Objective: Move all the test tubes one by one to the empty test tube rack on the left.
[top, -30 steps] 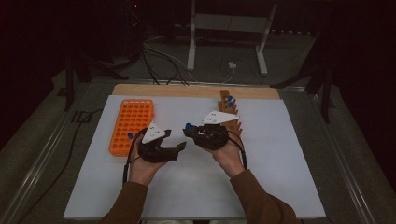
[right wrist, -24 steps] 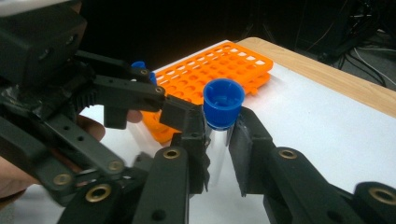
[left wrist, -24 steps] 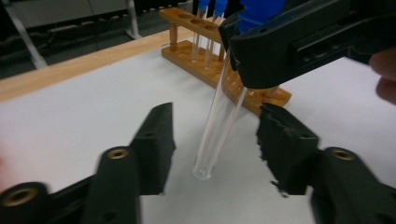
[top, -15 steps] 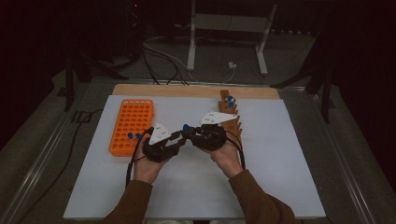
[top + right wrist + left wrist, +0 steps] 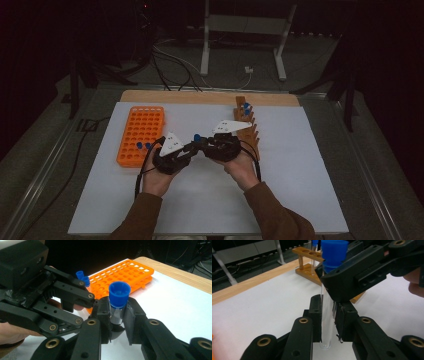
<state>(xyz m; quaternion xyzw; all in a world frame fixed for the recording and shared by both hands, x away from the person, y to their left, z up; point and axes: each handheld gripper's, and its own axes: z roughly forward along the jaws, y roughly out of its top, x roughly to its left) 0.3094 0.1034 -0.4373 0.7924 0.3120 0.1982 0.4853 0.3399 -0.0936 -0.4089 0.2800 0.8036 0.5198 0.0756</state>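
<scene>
A clear test tube with a blue cap (image 5: 197, 137) is held upright between my two hands above the white mat. My right gripper (image 5: 115, 307) is shut on the tube (image 5: 116, 315) just under its cap (image 5: 119, 293). My left gripper (image 5: 327, 305) has just been closing and its pads now press on the lower glass (image 5: 327, 325). In the left gripper view the right gripper (image 5: 352, 277) crosses above my jaws. In the high view the left gripper (image 5: 191, 148) and the right gripper (image 5: 203, 143) meet tip to tip.
An orange tube rack (image 5: 141, 135) lies at the left of the mat with two blue-capped tubes (image 5: 83, 278) at its near end. A wooden rack (image 5: 247, 127) behind the right hand holds a blue-capped tube (image 5: 246, 106). The white mat (image 5: 300, 165) lies bare to the right.
The left gripper's jaws stood wide open a second ago and have closed around the lower part of the tube. The right gripper has kept its grip and stayed still.
</scene>
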